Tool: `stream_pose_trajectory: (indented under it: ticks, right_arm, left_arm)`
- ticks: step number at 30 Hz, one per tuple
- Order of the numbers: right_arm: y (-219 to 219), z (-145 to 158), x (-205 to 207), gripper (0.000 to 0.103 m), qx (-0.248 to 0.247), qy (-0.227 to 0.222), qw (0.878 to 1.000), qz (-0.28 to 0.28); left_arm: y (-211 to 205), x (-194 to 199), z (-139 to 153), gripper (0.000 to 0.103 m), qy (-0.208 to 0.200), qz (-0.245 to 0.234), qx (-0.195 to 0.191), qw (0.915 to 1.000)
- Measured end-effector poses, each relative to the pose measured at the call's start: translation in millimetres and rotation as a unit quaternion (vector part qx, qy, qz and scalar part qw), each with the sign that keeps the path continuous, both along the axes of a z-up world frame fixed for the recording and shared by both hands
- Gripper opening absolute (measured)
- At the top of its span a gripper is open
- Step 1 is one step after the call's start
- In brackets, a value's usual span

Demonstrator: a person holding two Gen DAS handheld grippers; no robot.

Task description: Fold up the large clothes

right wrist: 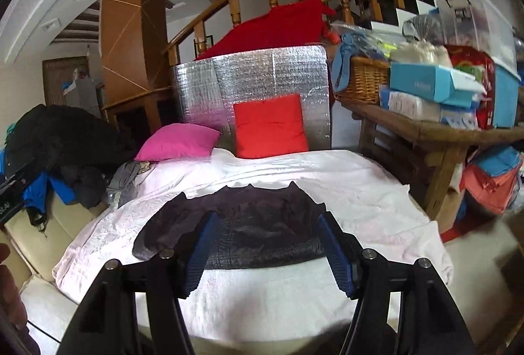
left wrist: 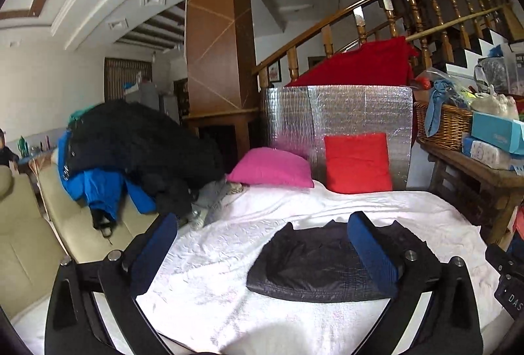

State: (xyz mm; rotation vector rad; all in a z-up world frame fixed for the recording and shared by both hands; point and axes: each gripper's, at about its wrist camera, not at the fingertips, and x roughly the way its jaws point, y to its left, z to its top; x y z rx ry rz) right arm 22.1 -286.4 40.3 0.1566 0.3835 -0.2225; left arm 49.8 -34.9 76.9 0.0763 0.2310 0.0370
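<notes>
**Hovering over a folded dark garment, both grippers empty**

Looking along the left gripper (left wrist: 262, 252), we see its two blue pads spread as wide as they go, with nothing between them. The dark garment (left wrist: 314, 263) lies folded into a compact bundle on the white blanket (left wrist: 213, 257), below and beyond the fingers, and the right-hand pad crosses in front of it without pressing on it.

From the right wrist view, we find the right gripper (right wrist: 267, 252) also parted, its pads standing clear on either side of our line of sight, gripping nothing. The dark garment (right wrist: 255, 224) sits flat on the white blanket (right wrist: 376, 201) ahead of the fingertips, apart from them, its far edge showing a few small peaks of fabric.

At the head of the blanket we see a pink cushion (left wrist: 271, 168) lying flat and a red cushion (left wrist: 357, 162) propped upright against a silver foil panel (left wrist: 337, 113). A red cloth (left wrist: 363, 65) hangs over the wooden stair railing (left wrist: 376, 14) behind the panel. On the left, a heap of black and blue clothes (left wrist: 131, 158) rests on a cream sofa (left wrist: 29, 243). On the right, a wooden bench (right wrist: 435, 132) carries a wicker basket (right wrist: 363, 80) and light blue boxes (right wrist: 429, 83).
</notes>
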Motion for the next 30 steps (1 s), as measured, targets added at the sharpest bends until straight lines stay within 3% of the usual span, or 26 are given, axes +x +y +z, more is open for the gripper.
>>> stream_pose_trajectory:
  ticks: [5, 11, 21, 30]
  right_arm:
    - [22, 15, -16, 0.069, -0.022, 0.005, 1.000, 0.006]
    - [33, 24, -21, 0.069, -0.015, -0.002, 1.000, 0.000]
    - [40, 4, 0, 0.069, -0.010, 0.035, 0.999, 0.011]
    - [35, 5, -5, 0.069, -0.008, 0.026, 1.000, -0.002]
  left_arm:
    - [4, -16, 7, 0.103, 0.017, -0.021, -0.005, 0.9996]
    - [15, -25, 10, 0.103, -0.002, -0.002, -0.005, 1.0000]
    - [27, -15, 2, 0.103, 0.020, 0.002, -0.017, 0.9997]
    - [24, -16, 1, 0.103, 0.017, -0.002, -0.016, 0.9997]
